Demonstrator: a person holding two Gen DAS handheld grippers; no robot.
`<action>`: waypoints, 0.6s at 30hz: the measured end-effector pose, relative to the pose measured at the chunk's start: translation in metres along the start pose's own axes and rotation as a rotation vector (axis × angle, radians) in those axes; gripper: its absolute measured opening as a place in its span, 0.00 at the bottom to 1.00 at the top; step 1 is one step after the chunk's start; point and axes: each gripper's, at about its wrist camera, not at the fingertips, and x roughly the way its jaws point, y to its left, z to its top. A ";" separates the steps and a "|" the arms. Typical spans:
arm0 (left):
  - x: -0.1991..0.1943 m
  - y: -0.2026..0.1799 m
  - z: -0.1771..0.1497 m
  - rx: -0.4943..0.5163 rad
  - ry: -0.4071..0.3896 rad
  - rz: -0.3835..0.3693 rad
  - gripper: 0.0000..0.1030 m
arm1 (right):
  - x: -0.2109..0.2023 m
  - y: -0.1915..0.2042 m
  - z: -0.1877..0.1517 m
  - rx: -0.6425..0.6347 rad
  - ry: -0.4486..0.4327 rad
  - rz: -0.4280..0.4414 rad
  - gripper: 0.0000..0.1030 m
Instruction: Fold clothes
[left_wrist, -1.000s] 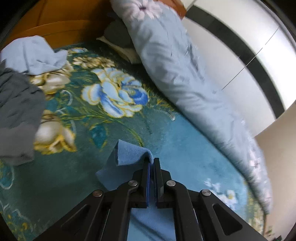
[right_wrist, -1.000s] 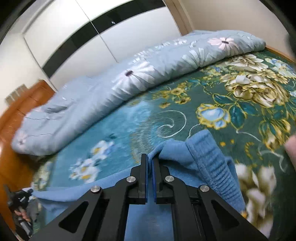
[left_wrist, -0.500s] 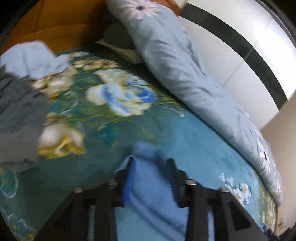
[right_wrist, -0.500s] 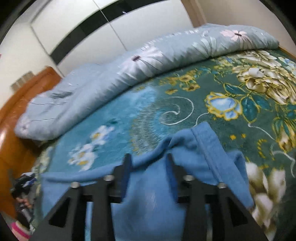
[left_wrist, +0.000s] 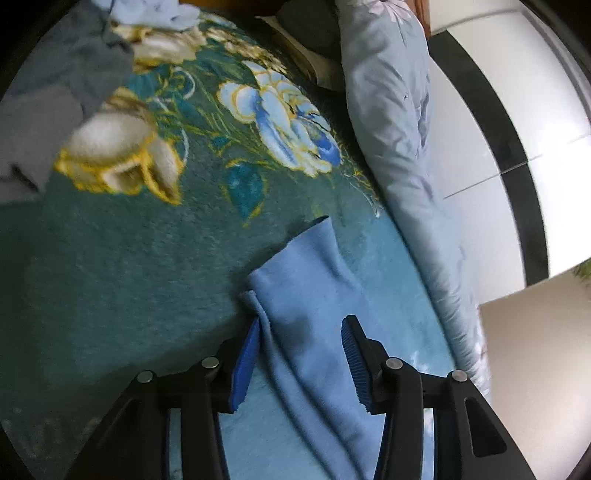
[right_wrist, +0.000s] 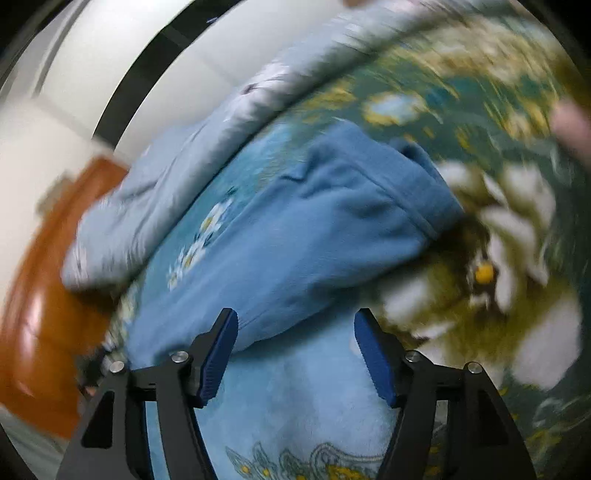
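A blue fleece garment (left_wrist: 306, 266) lies on the green floral bedspread (left_wrist: 129, 258). In the left wrist view one narrow end of it runs forward between the jaws of my left gripper (left_wrist: 301, 325). Those jaws are opening and the pads do not press the cloth. In the blurred right wrist view the garment (right_wrist: 314, 221) lies doubled over itself, with its near folded edge between the jaws of my right gripper (right_wrist: 295, 317). These jaws are opening wide too, and nothing is gripped.
A grey garment (left_wrist: 48, 92) and a pale blue one (left_wrist: 155, 11) lie at the far left of the bed. A light blue flowered duvet (left_wrist: 399, 129) is bunched along the wardrobe side. A wooden bed frame (right_wrist: 40, 332) shows at left, a fingertip (right_wrist: 572, 125) at right.
Both grippers were shut on the blue garment and have let go. They sank toward the bed, the cloth now lies on it, and the right view swung sideways.
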 end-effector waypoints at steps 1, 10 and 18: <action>0.002 0.000 0.000 0.004 -0.008 -0.003 0.45 | 0.001 -0.005 0.002 0.043 -0.025 0.027 0.66; 0.007 0.003 -0.001 -0.039 -0.040 -0.020 0.09 | 0.016 -0.002 0.022 0.122 -0.123 0.017 0.33; -0.039 -0.005 0.002 -0.027 -0.057 -0.118 0.07 | -0.020 0.041 0.020 -0.047 -0.141 0.044 0.08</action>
